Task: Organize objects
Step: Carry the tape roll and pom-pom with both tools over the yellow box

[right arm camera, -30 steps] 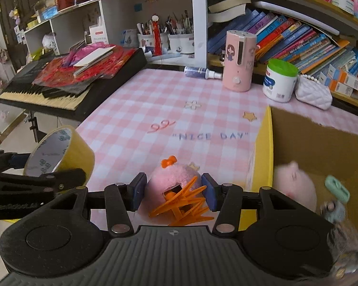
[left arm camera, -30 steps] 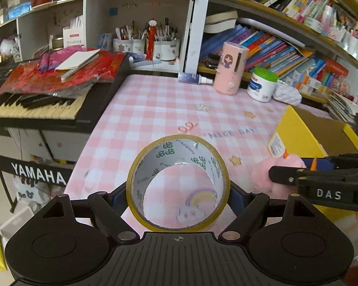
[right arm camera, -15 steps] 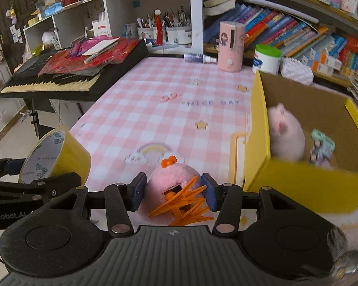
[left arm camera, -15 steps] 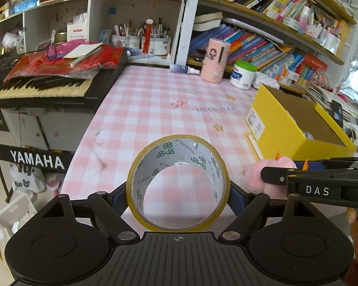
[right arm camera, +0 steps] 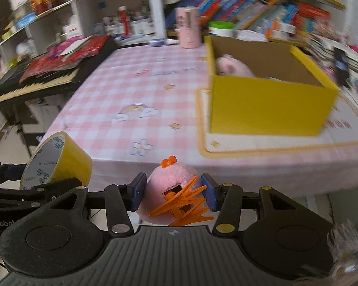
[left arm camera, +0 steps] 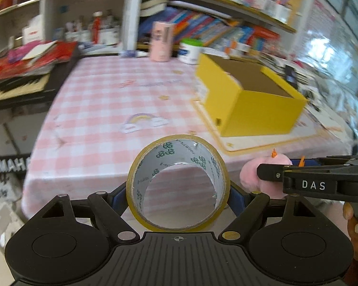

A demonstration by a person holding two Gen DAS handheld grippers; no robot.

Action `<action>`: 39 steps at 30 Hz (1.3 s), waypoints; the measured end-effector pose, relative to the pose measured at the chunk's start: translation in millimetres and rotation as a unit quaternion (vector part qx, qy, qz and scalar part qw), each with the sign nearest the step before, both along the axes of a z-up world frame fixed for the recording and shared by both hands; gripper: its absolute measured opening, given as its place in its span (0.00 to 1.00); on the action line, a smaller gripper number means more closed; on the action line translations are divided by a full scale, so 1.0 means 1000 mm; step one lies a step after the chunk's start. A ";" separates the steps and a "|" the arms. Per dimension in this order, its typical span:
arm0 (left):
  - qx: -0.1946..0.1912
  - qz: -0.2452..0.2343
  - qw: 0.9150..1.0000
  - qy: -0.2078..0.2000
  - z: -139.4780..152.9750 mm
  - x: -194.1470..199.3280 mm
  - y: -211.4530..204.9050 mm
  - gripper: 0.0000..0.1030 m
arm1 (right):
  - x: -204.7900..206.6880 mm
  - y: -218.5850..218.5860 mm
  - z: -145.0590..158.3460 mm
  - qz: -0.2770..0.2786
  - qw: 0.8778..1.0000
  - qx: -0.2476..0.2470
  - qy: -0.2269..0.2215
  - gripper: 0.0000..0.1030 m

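My left gripper is shut on a roll of yellow tape, held upright in front of the table's near edge; the tape also shows at the left of the right wrist view. My right gripper is shut on a pink plush toy with orange feet and bow, which also shows in the left wrist view. An open yellow box stands on the pink checked tablecloth at the right, with another pink plush inside. The box also shows in the left wrist view.
A pink cylinder and a white jar with a green lid stand at the table's back. A keyboard with red papers on it lies to the left. Bookshelves fill the back wall.
Both grippers have pulled back from the table and off its near edge, still holding the tape and the plush. The yellow box now lies farther ahead. The views are blurred by motion.
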State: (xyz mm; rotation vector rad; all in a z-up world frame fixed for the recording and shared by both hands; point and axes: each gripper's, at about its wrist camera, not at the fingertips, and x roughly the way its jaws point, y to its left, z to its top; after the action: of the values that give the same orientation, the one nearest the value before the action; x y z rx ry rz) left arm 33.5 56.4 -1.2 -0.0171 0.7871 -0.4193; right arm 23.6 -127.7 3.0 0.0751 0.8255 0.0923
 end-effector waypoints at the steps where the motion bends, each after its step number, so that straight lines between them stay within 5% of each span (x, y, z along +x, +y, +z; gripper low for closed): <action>1: -0.001 -0.010 1.000 -0.002 0.001 0.000 -0.005 0.80 | -0.004 -0.006 0.001 -0.011 1.000 -0.001 -0.001 0.46; 13: -0.008 -0.108 0.994 -0.013 0.002 -0.002 -0.070 0.80 | -0.046 -0.065 0.006 -0.123 0.992 -0.012 -0.007 0.46; 28: 0.000 -0.129 0.991 -0.035 0.011 0.019 -0.116 0.80 | -0.032 -0.110 0.006 -0.149 0.989 -0.003 -0.006 0.46; 39: 0.000 -0.113 0.986 -0.119 0.053 0.073 -0.166 0.80 | 0.025 -0.153 0.053 -0.128 0.986 -0.019 -0.104 0.46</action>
State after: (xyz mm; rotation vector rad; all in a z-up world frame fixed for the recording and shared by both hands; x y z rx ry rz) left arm 106.4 -109.7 51.4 0.1222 0.5539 -0.6240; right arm 48.7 -280.7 56.1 0.1336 0.6035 -0.1566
